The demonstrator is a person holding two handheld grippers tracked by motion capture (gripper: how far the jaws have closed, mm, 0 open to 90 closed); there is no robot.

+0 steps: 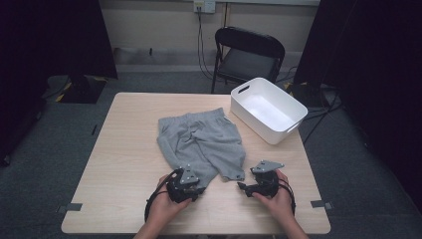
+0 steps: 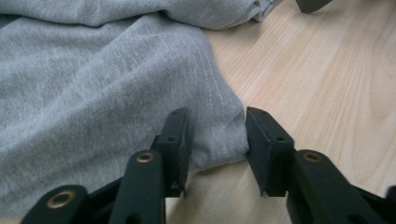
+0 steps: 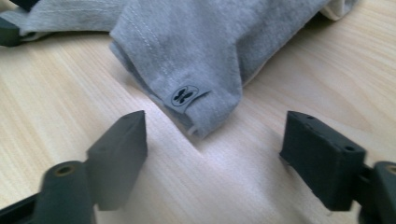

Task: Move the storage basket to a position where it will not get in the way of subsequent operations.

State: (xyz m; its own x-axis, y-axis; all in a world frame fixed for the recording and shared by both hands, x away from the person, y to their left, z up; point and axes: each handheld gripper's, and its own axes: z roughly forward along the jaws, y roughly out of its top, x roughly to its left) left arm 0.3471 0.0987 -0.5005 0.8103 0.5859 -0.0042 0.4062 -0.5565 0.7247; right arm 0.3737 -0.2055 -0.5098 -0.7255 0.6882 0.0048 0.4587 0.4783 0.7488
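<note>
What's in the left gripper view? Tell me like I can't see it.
The corner of the crumpled grey cotton shorts sits between the left gripper's two black jaws, which are not quite pinching it. It lies on a pale wooden table.

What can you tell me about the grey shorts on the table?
The grey shorts look like soft knitted cotton. They lie rumpled on the wooden table, stretchy waistband toward the far side, leg ends toward the person. One leg hem carries a small loop tag with a dark butterfly-like mark. The left gripper has its jaws on either side of a hem corner, not yet pressing it. The right gripper waits open just short of the tagged corner.
</note>
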